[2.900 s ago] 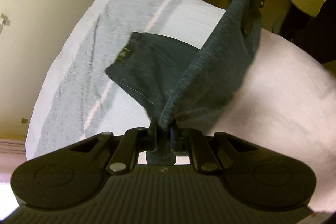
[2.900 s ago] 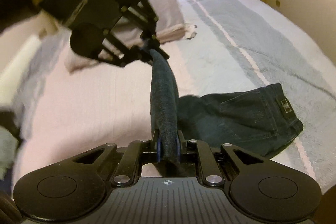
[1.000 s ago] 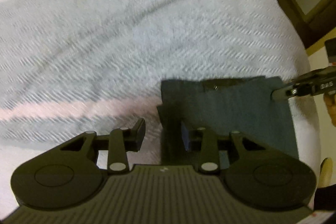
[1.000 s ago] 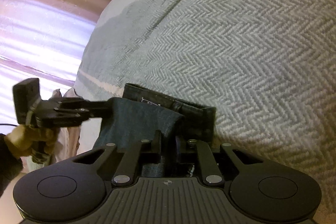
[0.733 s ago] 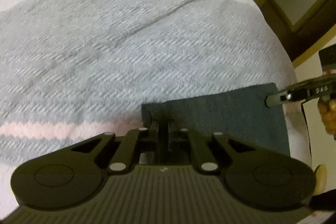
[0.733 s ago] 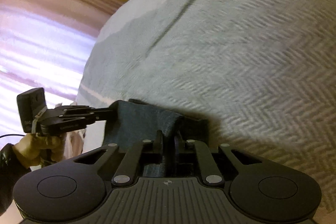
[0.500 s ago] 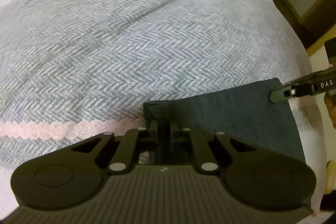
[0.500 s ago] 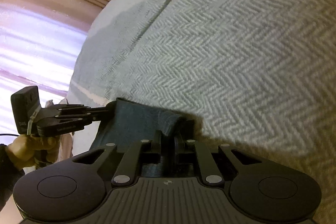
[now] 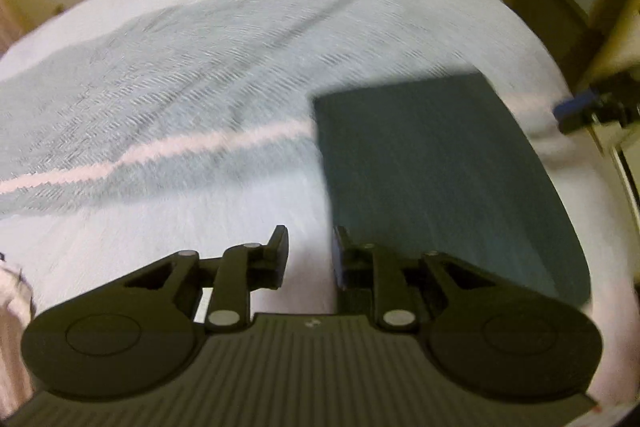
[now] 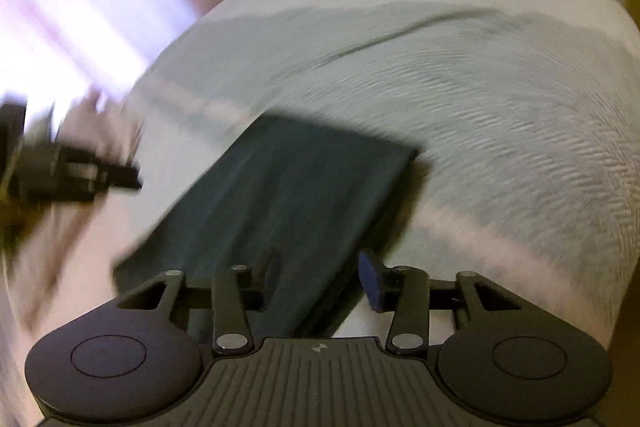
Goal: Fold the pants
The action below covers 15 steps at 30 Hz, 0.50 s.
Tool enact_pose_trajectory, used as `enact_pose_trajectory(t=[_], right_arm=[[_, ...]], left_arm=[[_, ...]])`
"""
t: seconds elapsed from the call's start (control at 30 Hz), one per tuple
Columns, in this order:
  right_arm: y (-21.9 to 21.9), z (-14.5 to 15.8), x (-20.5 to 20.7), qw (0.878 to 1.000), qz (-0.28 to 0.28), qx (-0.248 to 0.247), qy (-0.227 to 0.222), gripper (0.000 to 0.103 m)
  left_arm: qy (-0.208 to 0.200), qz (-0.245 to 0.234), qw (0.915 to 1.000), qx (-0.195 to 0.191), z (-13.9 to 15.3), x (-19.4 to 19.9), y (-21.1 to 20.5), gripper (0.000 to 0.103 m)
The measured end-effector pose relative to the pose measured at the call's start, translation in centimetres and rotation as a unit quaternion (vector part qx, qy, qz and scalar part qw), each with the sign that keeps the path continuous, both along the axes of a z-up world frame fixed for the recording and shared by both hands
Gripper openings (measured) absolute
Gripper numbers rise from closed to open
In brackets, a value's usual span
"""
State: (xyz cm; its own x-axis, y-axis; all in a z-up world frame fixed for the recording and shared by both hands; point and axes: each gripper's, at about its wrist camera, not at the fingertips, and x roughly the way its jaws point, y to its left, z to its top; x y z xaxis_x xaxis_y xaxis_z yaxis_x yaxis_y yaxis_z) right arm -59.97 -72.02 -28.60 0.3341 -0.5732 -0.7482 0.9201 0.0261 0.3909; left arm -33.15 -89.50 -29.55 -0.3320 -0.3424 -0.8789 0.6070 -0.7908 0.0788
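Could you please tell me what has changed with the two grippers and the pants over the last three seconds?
Both grippers carried the pants leg over, laid it flat on the rest, then let go: left gripper and right gripper now stand open and drawn back. The pants lie as a folded rectangle on the same herringbone blanket.

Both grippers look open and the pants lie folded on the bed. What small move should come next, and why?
Probably draw both grippers back, clear of the pants. The left gripper is open beside their near edge, and the right gripper is open with that edge still between its fingers. The pants lie flat as a neat rectangle on the bed, so nothing seems left to fold.
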Motion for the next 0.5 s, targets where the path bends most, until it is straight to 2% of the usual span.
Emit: enact_pose_trajectory(t=[0.1,0.17,0.23,0.27,0.3,0.37,0.43,0.5], right_arm=[[4.5,0.0,6.8,0.992,0.094,-0.018,0.084,0.046],[7.3,-0.6,10.6,0.980,0.142,-0.029,0.137,0.046],[9.3,-1.5,13.9,0.967,0.177,-0.041,0.180,0.046],[10.0,-2.0,14.9,0.960,0.190,-0.048,0.199,0.046],[10.6,-2.8,16.1,0.952,0.202,-0.057,0.224,0.046],[11.5,-4.1,17.5,0.936,0.219,-0.068,0.267,0.046],[12.0,-5.7,18.8,0.918,0.233,-0.081,0.310,0.046],[12.4,-7.2,19.6,0.899,0.251,-0.097,0.347,0.046]], left_arm=[[-0.024,-0.065,0.9968,-0.038,-0.7,1.9,7.1,0.022],[-0.050,-0.128,0.9878,-0.073,-1.8,2.4,11.5,0.028],[-0.088,-0.211,0.9640,-0.136,-3.7,2.7,15.9,0.044],[-0.108,-0.254,0.9466,-0.167,-4.9,2.9,17.8,0.051],[-0.127,-0.289,0.9282,-0.197,-6.2,3.1,19.1,0.054],[-0.164,-0.345,0.8910,-0.246,-9.0,3.4,20.8,0.055],[-0.184,-0.368,0.8649,-0.287,-11.2,3.9,21.3,0.054],[-0.195,-0.371,0.8512,-0.315,-12.8,4.2,20.9,0.051]])
